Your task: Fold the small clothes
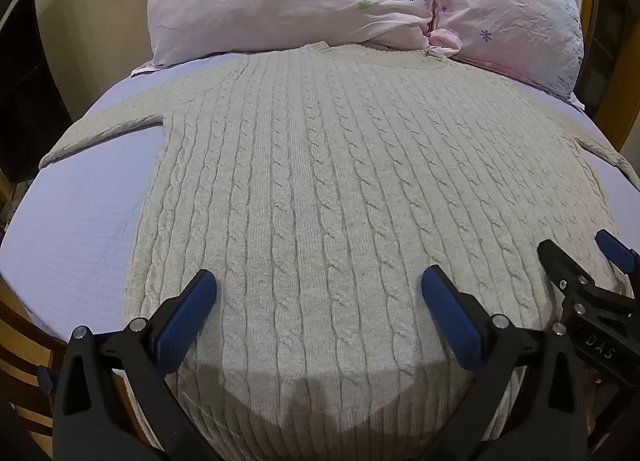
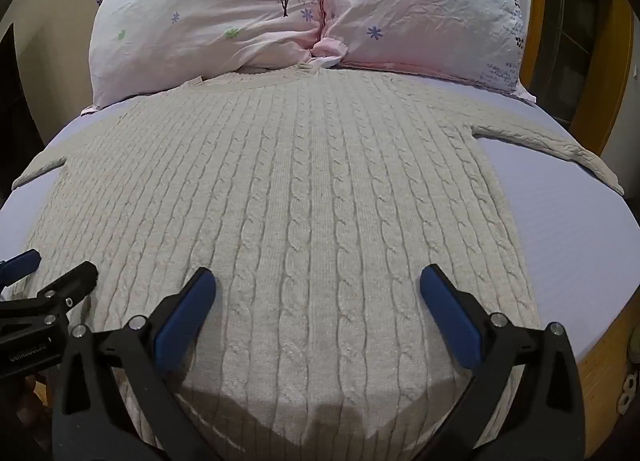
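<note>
A cream cable-knit sweater [image 1: 320, 181] lies flat on a lavender bed sheet [image 1: 80, 213], neck toward the pillows and both sleeves spread out; it also shows in the right wrist view [image 2: 300, 201]. My left gripper [image 1: 319, 281] is open and empty above the sweater's hem, left of centre. My right gripper [image 2: 318, 279] is open and empty above the hem, right of centre. The right gripper also shows at the right edge of the left wrist view [image 1: 576, 253], and the left gripper at the left edge of the right wrist view [image 2: 52, 265]. The hem is hidden under the grippers.
Two pink flowered pillows [image 1: 288, 5] [image 2: 420, 9] lie at the head of the bed behind the sweater's neck. A wooden bed frame [image 2: 600, 373] borders the mattress. Bare sheet [image 2: 568, 229] lies on both sides of the sweater.
</note>
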The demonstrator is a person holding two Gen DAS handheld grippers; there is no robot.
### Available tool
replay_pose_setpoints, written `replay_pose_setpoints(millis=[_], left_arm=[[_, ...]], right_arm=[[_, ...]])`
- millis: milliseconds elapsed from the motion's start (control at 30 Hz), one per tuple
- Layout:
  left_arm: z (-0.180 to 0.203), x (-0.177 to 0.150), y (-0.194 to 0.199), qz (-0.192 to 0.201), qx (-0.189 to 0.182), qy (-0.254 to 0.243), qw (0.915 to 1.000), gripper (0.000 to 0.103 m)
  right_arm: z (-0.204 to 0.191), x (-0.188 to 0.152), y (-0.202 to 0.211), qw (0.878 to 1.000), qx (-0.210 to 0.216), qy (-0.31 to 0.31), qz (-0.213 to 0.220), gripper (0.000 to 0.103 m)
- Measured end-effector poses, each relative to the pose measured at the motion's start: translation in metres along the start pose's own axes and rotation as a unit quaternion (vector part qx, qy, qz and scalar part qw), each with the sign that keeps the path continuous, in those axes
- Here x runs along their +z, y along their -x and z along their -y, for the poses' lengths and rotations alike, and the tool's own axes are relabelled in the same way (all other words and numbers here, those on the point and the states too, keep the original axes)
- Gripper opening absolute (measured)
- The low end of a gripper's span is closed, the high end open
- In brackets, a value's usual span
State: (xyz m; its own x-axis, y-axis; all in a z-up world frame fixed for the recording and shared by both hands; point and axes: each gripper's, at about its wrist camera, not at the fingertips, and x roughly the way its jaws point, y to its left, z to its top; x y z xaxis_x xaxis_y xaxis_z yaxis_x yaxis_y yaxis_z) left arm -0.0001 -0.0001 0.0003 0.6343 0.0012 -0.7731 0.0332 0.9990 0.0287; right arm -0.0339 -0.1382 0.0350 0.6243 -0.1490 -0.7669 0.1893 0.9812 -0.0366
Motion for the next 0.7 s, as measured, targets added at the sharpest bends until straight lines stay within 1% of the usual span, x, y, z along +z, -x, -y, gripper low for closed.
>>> replay_pose_setpoints(millis=[700], left_arm=[[0.0, -0.0001, -0.0001, 0.0, 0.0, 0.0, 1.0, 0.102]], right_arm=[[-0.0001, 0.0, 0.0017, 1.0, -0.001, 0.002, 0.002, 0.101]])
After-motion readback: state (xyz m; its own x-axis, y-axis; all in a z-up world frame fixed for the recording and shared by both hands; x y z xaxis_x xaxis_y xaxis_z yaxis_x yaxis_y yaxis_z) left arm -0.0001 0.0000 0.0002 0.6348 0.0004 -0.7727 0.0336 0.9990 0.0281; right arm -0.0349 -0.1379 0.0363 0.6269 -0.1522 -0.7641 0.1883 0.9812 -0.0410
